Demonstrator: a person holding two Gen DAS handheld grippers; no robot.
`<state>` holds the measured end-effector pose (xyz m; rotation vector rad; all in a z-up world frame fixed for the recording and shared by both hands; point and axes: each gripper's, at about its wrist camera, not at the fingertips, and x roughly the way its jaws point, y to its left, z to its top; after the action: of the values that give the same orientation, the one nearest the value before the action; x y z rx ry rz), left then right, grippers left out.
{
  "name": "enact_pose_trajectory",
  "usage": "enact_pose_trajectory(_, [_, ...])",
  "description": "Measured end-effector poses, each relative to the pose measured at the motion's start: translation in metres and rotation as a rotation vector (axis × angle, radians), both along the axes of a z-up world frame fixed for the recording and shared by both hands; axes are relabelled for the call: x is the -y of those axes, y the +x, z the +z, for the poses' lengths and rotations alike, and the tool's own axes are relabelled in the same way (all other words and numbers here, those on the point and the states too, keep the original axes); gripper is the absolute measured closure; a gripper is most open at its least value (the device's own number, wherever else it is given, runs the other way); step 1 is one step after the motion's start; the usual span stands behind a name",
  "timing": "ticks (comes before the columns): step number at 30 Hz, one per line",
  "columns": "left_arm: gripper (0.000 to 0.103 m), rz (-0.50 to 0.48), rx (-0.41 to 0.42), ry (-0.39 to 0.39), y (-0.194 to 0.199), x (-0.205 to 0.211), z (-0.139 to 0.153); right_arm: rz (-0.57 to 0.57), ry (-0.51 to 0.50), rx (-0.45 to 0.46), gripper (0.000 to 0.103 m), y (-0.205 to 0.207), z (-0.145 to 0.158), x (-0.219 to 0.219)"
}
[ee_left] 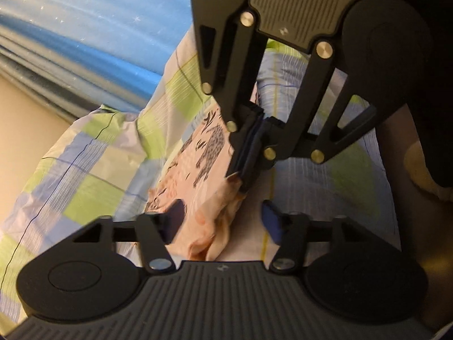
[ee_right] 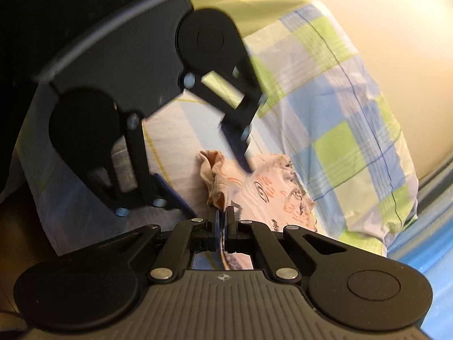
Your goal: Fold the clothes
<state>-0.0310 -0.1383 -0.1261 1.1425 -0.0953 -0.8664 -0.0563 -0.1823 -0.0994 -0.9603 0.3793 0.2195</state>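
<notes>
The garment (ee_left: 198, 153), a pale pink cloth with dark and orange prints, is lying bunched on the checked bedding (ee_left: 85, 170), running lengthwise between the two grippers. One end of it is being pinched by the right gripper (ee_right: 222, 221), whose jaws are pressed together on a twisted edge of the cloth; the left wrist view shows the same clamp (ee_left: 249, 153) from the far side, with cloth trailing from its tip. The left gripper (ee_left: 223, 223) is hanging with its jaws spread wide on either side of the near end of the garment, one pad against the cloth's flank, gripping nothing.

By the look of it, this is an early step: the cloth is still crumpled, not spread flat, and only one end is being held. The next move seems to call for the left gripper closing on a free edge or corner of the near end, so both grippers can be pulling the cloth taut and laying it flat before any fold. The bunching is hiding which edge is which, so picking a true corner may be tricky.

Beyond the bedding, a blue curtain (ee_left: 85, 28) is hanging.
</notes>
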Motion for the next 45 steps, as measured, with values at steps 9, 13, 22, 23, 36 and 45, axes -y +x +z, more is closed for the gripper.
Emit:
enact_pose_trajectory(9, [0.099,0.096,-0.177,-0.118,0.018,0.003,0.018,-0.050,0.035,-0.002,0.049,0.021,0.003,0.015])
enact_pose_trajectory(13, [0.100,0.102,-0.276,-0.223,0.025,-0.007,0.033,0.007,0.021,0.015,0.062,0.042,-0.001,0.025])
enact_pose_trajectory(22, [0.100,0.139,-0.328,-0.299,0.035,-0.015,0.046,-0.071,-0.170,-0.033,0.093,0.083,-0.017,0.086])
enact_pose_trajectory(23, [0.100,0.138,-0.329,-0.300,0.035,-0.015,0.046,-0.093,-0.198,-0.039,0.093,0.087,-0.020,0.099])
enact_pose_trajectory(36, [0.102,0.168,-0.351,-0.275,0.028,-0.029,0.056,-0.229,-0.256,-0.083,0.101,0.082,-0.014,0.149])
enact_pose_trajectory(45, [0.101,0.191,-0.443,-0.267,-0.001,-0.074,0.124,-0.142,-0.299,-0.140,0.102,-0.006,0.042,0.112])
